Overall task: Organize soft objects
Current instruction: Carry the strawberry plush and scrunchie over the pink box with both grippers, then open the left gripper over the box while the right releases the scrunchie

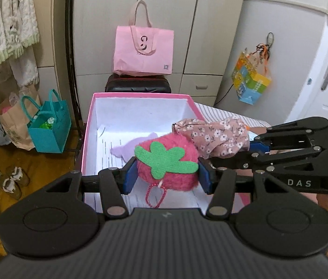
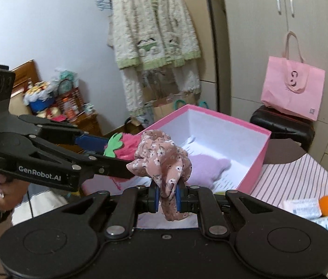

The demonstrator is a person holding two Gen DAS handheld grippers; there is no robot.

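I can read "GenRobot.AI" in white on the side of my left gripper (image 2: 108, 150) where it crosses the right wrist view, and "DAS" on the flank of my right gripper (image 1: 254, 145) in the left wrist view. The pink tote bag (image 1: 143, 50) standing on a black suitcase (image 1: 138, 84) carries a dark cut-out logo; the small lettering under it is too blurred to read. Printed lines run across the white floor of the pink box (image 1: 89, 125), also illegible.

The strawberry plush (image 1: 167, 166) is fuzzy, deep pink, with a flat green felt leaf on its face and a beaded pink loop hanging below. The floral scrunchie (image 2: 164, 160) is dusty pink fabric, gathered, dotted with small white flowers. A lilac plush (image 2: 207, 166) lies flat on the floor of the box.

My left gripper is clamped on the strawberry plush, one blue pad pressed into each side of it, holding it above the near end of the open box. My right gripper's jaws are nearly together, pinching a fold of the floral scrunchie, whose bulk bunches up in front of the fingertips. The scrunchie sits just beside the strawberry, at its right in the left wrist view, over the box's right wall. The box rests on a striped cloth (image 2: 303, 176).
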